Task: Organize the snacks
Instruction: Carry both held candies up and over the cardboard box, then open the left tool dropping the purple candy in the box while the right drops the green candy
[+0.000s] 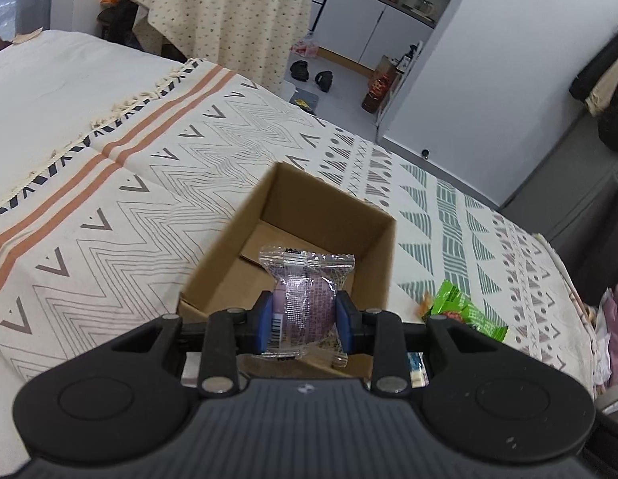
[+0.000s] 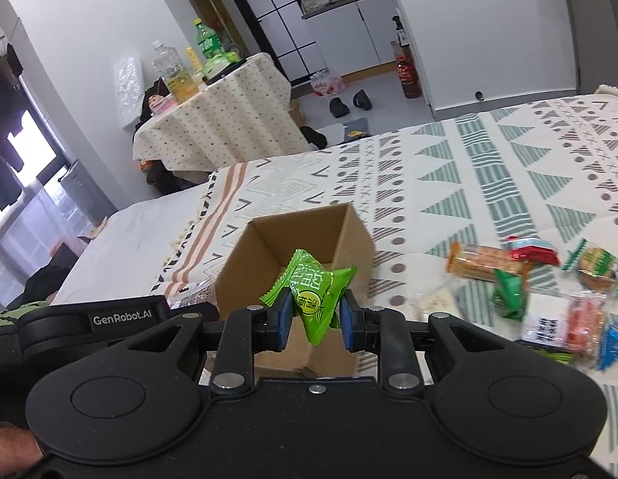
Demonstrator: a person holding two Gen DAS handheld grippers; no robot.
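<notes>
Two snacks are in hand at once, one in each tool. The left gripper (image 1: 303,319) is clamped across the middle of a purple packet (image 1: 305,291), whose long axis runs away from the tongs toward twelve o'clock, its crimped end reaching out over the open cardboard box (image 1: 372,247). In the left wrist view the box mouth lies straight ahead at twelve o'clock, directly under and beyond the packet, so this hand appears the nearer of the two to a drop.

The right gripper (image 2: 314,315) is closed on a green packet (image 2: 314,299), held crosswise and somewhat tilted, with the same box (image 2: 237,263) at twelve o'clock just past its tips. From this side the near wall of the box seems to stand between the tongs and the opening, so the packet likely has to clear that rim first.

A loose pile of snacks (image 2: 548,291) lies on the patterned bedspread (image 2: 488,167) at three o'clock of the right gripper, apart from the box. The cloth around the box's far sides is bare, leaving room to move.
</notes>
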